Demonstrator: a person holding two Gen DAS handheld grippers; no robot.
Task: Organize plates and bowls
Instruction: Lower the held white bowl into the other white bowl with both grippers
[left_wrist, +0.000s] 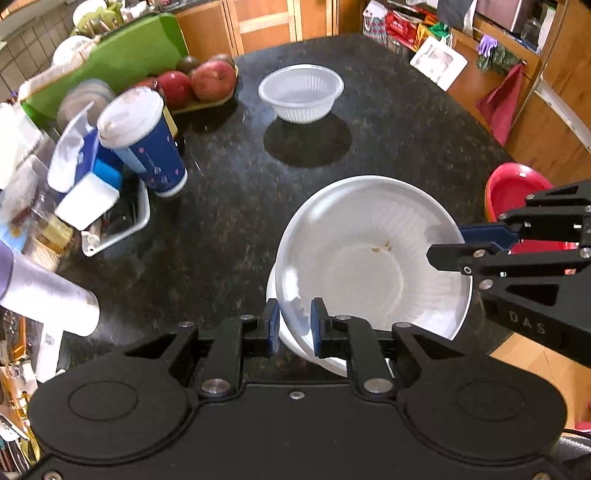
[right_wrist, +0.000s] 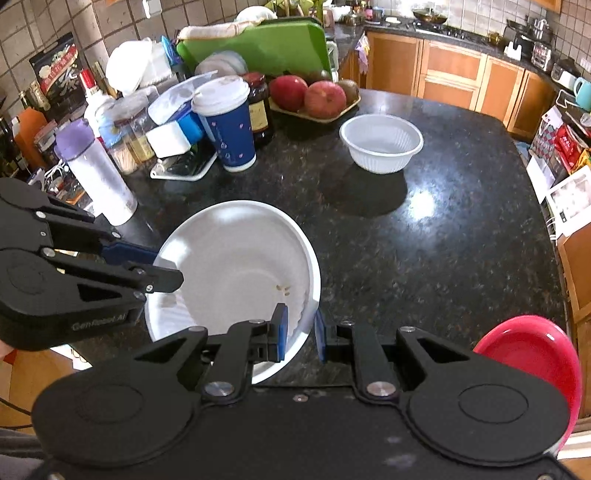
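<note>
A large white ribbed bowl (left_wrist: 369, 258) sits tilted inside another white bowl (left_wrist: 314, 354) near the front of the dark granite counter (left_wrist: 229, 206). My left gripper (left_wrist: 293, 325) is shut on the bowl's near rim. My right gripper (right_wrist: 300, 334) is shut on the opposite rim of the same bowl (right_wrist: 236, 269). Each gripper shows in the other's view, the right one (left_wrist: 454, 247) and the left one (right_wrist: 162, 266). A smaller white ribbed bowl (left_wrist: 301, 92) stands farther back and also shows in the right wrist view (right_wrist: 382, 142). A red plate (right_wrist: 535, 354) lies at the counter's right edge.
A blue lidded cup (right_wrist: 229, 125), a tray of apples (right_wrist: 314, 98), a jar (right_wrist: 260, 107), a purple-capped bottle (right_wrist: 96, 170), a green cutting board (right_wrist: 258, 46) and boxes crowd the counter's left and back. Wooden cabinets (right_wrist: 454, 77) stand behind.
</note>
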